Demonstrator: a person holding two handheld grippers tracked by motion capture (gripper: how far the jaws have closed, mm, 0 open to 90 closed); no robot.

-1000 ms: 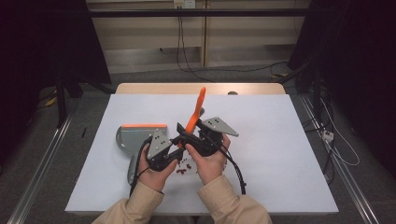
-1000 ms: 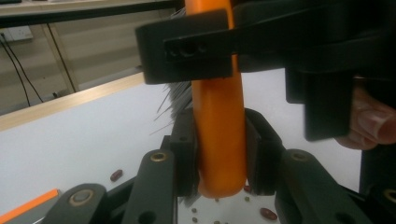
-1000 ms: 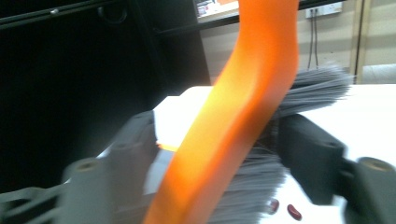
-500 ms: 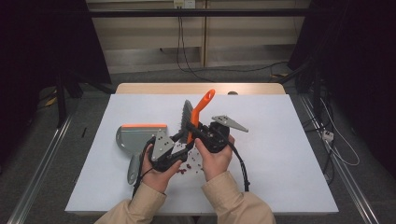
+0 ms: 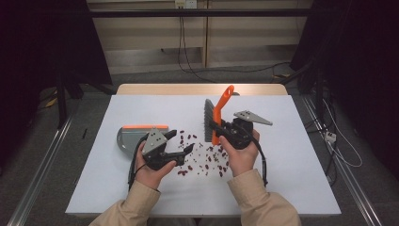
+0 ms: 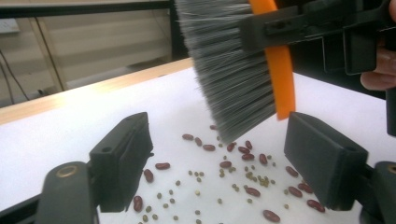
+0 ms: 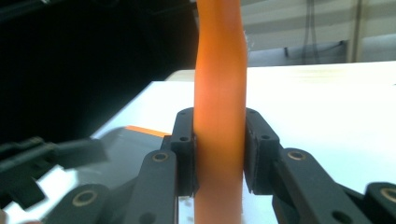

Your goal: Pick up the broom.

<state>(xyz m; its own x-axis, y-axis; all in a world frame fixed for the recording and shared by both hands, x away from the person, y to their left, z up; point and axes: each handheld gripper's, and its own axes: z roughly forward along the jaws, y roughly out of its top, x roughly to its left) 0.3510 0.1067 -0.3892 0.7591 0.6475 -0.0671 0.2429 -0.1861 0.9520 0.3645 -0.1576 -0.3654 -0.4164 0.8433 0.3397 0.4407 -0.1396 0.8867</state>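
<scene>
Since the earlier frames the right gripper (image 5: 217, 128) has carried the orange-handled hand brush with grey bristles (image 5: 215, 113) off to the right, away from the left gripper (image 5: 181, 142), and the two hands that were bunched together now sit apart over the white worktop (image 5: 291, 160). The left gripper's fingers (image 6: 122, 158) have just been opening and stand released with nothing between them. The right gripper's fingers (image 7: 183, 154) are clenched on the brush's orange handle (image 7: 219, 116), pads pressing both sides of it.

The brush stands nearly upright, long axis vertical with a slight lean, handle tip up and bristles (image 6: 231, 79) turned toward the left gripper. Its bristle edge hangs just above the scattered dark red kidney beans and small green peas (image 5: 202, 157) without visibly touching the worktop. That spill lies below and to the left of the right fingers, between the two grippers and directly ahead of the open left fingers. The grey plastic dustpan with an orange edge strip (image 5: 129, 137) lies flat beyond the left gripper, on the far side of the spill from the brush.

The coming move likely turns on this line: brush, beans, pan. The right hand holds the brush and is placed to sweep leftward; the left hand is nearer the dustpan.
</scene>
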